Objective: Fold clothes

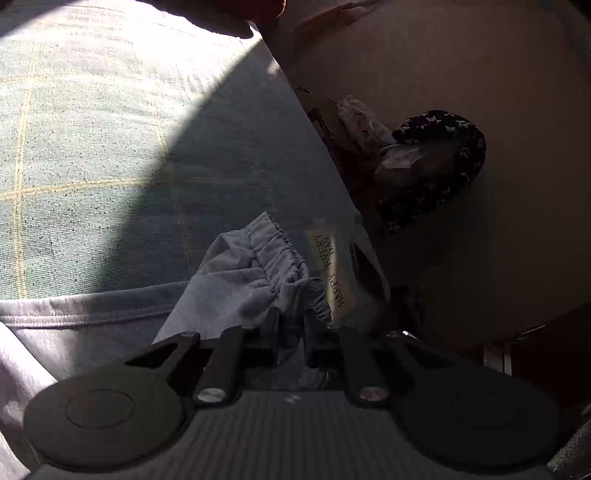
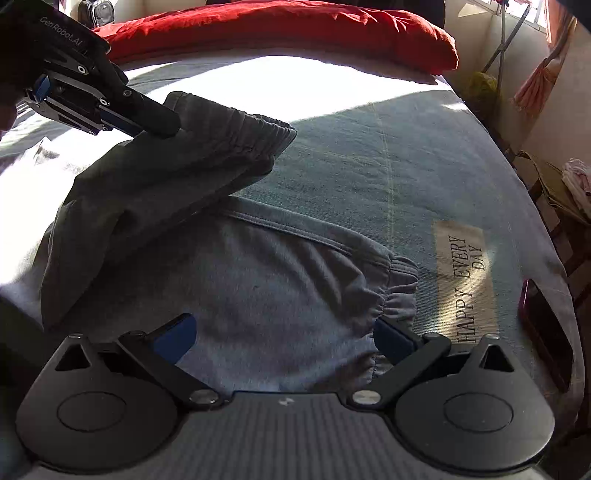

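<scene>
A grey garment (image 2: 258,295) is laid on the bed (image 2: 369,155), near the edge bearing a "HAPPY EVERY DAY" label (image 2: 465,284). One elastic cuff (image 2: 236,136) is lifted clear of the bed — pinched between the closed fingers of the left gripper (image 2: 162,122). The right gripper (image 2: 284,332) is held over the second cuff (image 2: 391,306), fingers spread wide, nothing gripped. A red pillow (image 2: 280,33) is seen at the far edge.

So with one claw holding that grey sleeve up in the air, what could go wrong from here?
The left gripper pinches only a small bite of the grey sleeve near its gathered cuff, so the cloth could slip out mid-fold. The right gripper is open over the other cuff; closing there might bunch it. A dark red phone-like object lies at the bed's edge and dragged fabric could knock it off.
</scene>
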The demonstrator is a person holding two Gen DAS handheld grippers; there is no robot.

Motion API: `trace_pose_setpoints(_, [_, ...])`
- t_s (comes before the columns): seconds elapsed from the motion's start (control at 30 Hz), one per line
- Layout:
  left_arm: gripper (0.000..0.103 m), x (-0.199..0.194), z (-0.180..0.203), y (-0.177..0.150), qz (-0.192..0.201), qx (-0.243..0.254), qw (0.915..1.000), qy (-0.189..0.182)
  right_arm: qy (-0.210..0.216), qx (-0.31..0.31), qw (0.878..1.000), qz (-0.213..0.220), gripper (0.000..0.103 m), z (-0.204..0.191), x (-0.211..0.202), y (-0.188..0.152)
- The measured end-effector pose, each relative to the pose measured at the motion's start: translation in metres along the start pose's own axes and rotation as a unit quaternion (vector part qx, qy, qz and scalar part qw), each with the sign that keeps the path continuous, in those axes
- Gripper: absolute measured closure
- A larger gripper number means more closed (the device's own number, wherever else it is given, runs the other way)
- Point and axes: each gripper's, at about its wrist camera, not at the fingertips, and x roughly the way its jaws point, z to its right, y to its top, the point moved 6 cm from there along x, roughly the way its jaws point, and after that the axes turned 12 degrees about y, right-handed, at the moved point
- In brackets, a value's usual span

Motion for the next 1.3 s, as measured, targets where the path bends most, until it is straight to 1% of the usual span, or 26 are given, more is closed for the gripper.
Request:
trace_pose_setpoints(0.1, [0.093, 0.019, 0.007, -0.007, -0.024, 0.007, 0.9997, -0.005, 0.011, 0.064, 0.998, -0.006, 0.0, 0.027, -0.007, -0.007])
trace_pose_setpoints(0.13, [0.093, 0.025, 0.009, -0.009, -0.029, 0.01, 0.9995, -0.005, 0.022, 0.091, 0.996, -0.008, 0.0, 0.035, -0.008, -0.009])
trace_pose_setpoints(0.17, [0.093, 0.031, 0.01, -0.01, -0.034, 0.012, 0.9993, -0.005, 0.039, 0.121, 0.992, -0.009, 0.0, 0.042, -0.01, -0.011])
trace_pose_setpoints(0.23, [0.093, 0.041, 0.013, -0.014, -0.044, 0.015, 0.9989, -0.006, 0.078, 0.188, 0.979, 0.007, 0.0, 0.056, -0.015, -0.013])
trace_pose_setpoints(0.27, [0.093, 0.044, 0.014, -0.015, -0.048, 0.014, 0.9987, -0.009, 0.102, 0.22, 0.97, 0.018, 0.0, 0.062, -0.017, -0.014])
trace_pose_setpoints(0.33, [0.093, 0.046, 0.015, -0.017, -0.049, 0.012, 0.9987, -0.011, 0.162, 0.29, 0.942, 0.042, 0.0, 0.072, -0.016, -0.012])
trace_pose_setpoints(0.43, [0.093, 0.046, 0.014, -0.021, -0.05, 0.008, 0.9986, -0.014, 0.247, 0.378, 0.889, 0.076, 0.0, 0.081, -0.007, -0.007])
trace_pose_setpoints(0.5, [0.093, 0.045, 0.016, -0.025, -0.052, 0.018, 0.9984, -0.01, 0.287, 0.412, 0.861, 0.082, 0.0, 0.082, 0.009, -0.004])
trace_pose_setpoints(0.57, [0.093, 0.046, 0.02, -0.026, -0.052, 0.029, 0.9982, -0.008, 0.325, 0.443, 0.831, 0.085, 0.002, 0.083, 0.028, 0.001])
trace_pose_setpoints(0.6, [0.093, 0.046, 0.022, -0.027, -0.052, 0.034, 0.9981, -0.007, 0.341, 0.456, 0.818, 0.081, 0.008, 0.083, 0.038, 0.003])
trace_pose_setpoints(0.63, [0.093, 0.046, 0.022, -0.027, -0.051, 0.036, 0.998, -0.007, 0.35, 0.463, 0.811, 0.07, 0.014, 0.082, 0.05, 0.004])
trace_pose_setpoints(0.7, [0.093, 0.045, 0.024, -0.029, -0.049, 0.041, 0.998, -0.009, 0.366, 0.475, 0.799, 0.049, 0.018, 0.079, 0.07, 0.006])
trace_pose_setpoints(0.77, [0.093, 0.044, 0.024, -0.029, -0.049, 0.041, 0.9979, -0.009, 0.374, 0.48, 0.793, 0.04, 0.021, 0.076, 0.081, 0.008])
trace_pose_setpoints(0.83, [0.093, 0.044, 0.023, -0.03, -0.05, 0.039, 0.9979, -0.013, 0.379, 0.48, 0.79, 0.032, 0.031, 0.071, 0.09, 0.01])
trace_pose_setpoints(0.87, [0.093, 0.044, 0.023, -0.03, -0.051, 0.039, 0.9978, -0.014, 0.376, 0.475, 0.795, 0.028, 0.037, 0.069, 0.092, 0.011])
trace_pose_setpoints(0.93, [0.093, 0.043, 0.022, -0.031, -0.056, 0.036, 0.9976, -0.016, 0.366, 0.455, 0.812, 0.015, 0.07, 0.064, 0.093, 0.016])
trace_pose_setpoints(0.97, [0.089, 0.042, 0.021, -0.031, -0.06, 0.038, 0.9974, -0.014, 0.36, 0.444, 0.82, 0.008, 0.078, 0.061, 0.094, 0.018])
trace_pose_setpoints(1.0, [0.089, 0.04, 0.021, -0.031, -0.063, 0.039, 0.9972, -0.013, 0.354, 0.433, 0.829, 0.003, 0.084, 0.058, 0.094, 0.02])
trace_pose_setpoints(1.13, [0.085, 0.016, 0.014, -0.033, -0.067, 0.051, 0.9964, -0.012, 0.331, 0.382, 0.863, -0.006, 0.087, 0.053, 0.078, 0.03])
trace_pose_setpoints(1.2, [0.081, 0.004, 0.011, -0.034, -0.068, 0.057, 0.996, -0.011, 0.318, 0.351, 0.881, -0.009, 0.088, 0.051, 0.066, 0.038])
trace_pose_setpoints(1.27, [0.075, -0.008, 0.007, -0.035, -0.07, 0.063, 0.9955, -0.01, 0.308, 0.323, 0.895, -0.012, 0.088, 0.049, 0.056, 0.045])
trace_pose_setpoints(1.3, [0.074, -0.015, 0.004, -0.034, -0.068, 0.064, 0.9956, -0.004, 0.302, 0.308, 0.902, -0.014, 0.088, 0.048, 0.05, 0.049])
